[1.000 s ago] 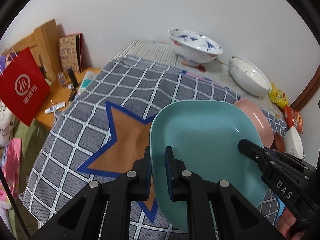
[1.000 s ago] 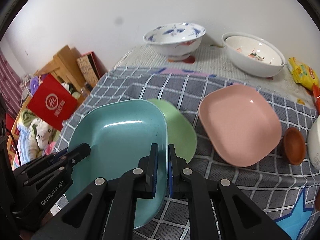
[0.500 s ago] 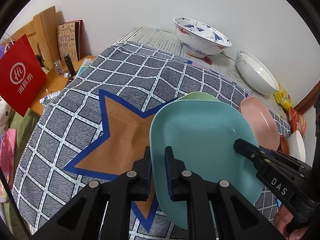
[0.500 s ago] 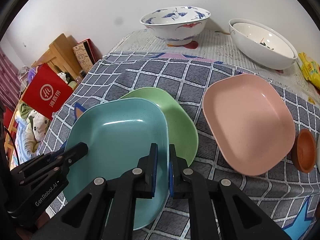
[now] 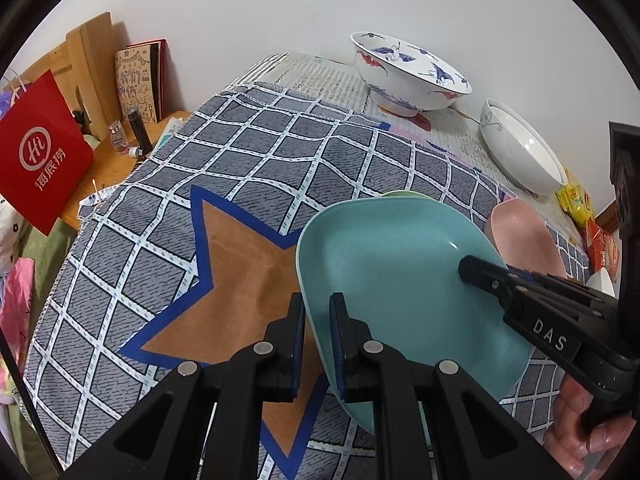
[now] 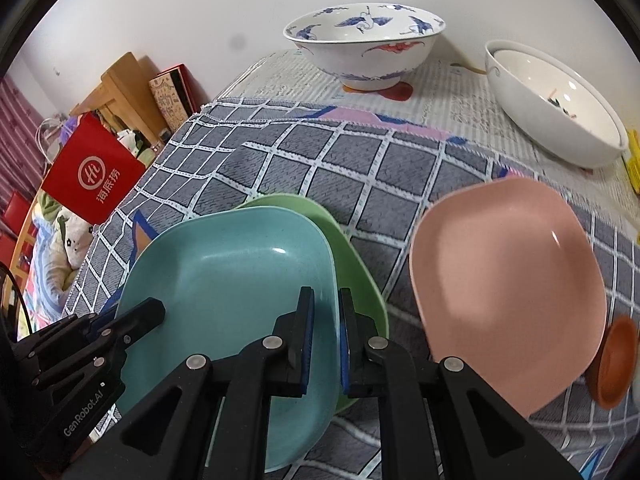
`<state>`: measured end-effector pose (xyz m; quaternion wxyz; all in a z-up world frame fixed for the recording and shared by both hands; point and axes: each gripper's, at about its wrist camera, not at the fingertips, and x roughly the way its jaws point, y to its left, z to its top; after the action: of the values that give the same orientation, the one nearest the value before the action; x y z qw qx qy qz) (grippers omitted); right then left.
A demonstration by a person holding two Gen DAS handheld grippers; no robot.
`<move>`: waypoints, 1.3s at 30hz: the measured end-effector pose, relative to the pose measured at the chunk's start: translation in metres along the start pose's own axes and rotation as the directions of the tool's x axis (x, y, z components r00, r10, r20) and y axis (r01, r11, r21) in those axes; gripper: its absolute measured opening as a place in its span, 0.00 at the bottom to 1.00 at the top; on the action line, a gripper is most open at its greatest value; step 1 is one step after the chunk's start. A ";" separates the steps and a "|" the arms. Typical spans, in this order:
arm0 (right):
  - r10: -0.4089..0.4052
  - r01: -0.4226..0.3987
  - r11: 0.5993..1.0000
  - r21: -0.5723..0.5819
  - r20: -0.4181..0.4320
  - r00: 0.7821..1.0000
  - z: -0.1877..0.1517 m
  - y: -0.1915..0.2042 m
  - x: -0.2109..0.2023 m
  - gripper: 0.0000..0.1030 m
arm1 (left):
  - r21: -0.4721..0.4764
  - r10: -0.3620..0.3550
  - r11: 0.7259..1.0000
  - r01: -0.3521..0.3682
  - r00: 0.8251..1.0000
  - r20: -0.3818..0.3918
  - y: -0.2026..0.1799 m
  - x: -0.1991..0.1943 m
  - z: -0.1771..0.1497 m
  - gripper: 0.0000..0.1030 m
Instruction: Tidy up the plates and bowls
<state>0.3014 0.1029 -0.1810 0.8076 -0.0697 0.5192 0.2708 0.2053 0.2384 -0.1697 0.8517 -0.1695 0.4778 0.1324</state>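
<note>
A teal plate [image 5: 392,280] [image 6: 224,288] is held by both grippers at opposite rims. My left gripper [image 5: 318,336] is shut on its left rim and shows in the right wrist view as well [image 6: 156,312]. My right gripper [image 6: 324,332] is shut on the right rim, its tip also in the left wrist view [image 5: 472,268]. The teal plate hangs low over a green plate [image 6: 352,264] [image 5: 404,194] and covers most of it; whether they touch I cannot tell. To the right a pink plate [image 6: 504,280] [image 5: 520,236] lies on the checked cloth [image 5: 280,168].
A blue-patterned bowl [image 6: 364,48] [image 5: 408,72] and a white bowl [image 6: 552,112] [image 5: 520,148] stand at the back by the wall. Right of the pink plate sits a small brown dish [image 6: 616,360]. Off the table's left edge stands a red bag [image 5: 40,152].
Both grippers have carried the teal plate down and forward over the green plate. The green plate's edge has come into the left wrist view.
</note>
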 end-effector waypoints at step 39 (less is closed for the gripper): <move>0.016 -0.019 0.997 -0.076 -0.036 0.999 -0.018 -0.014 -0.037 0.37 | -0.042 0.063 0.997 -0.063 0.998 0.000 -0.012 -0.001 -0.002 0.18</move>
<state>0.2822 0.0705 -0.1589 0.7926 -0.1008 0.5233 0.2964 0.2075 0.2269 -0.1684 0.8437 -0.1720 0.4795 0.1694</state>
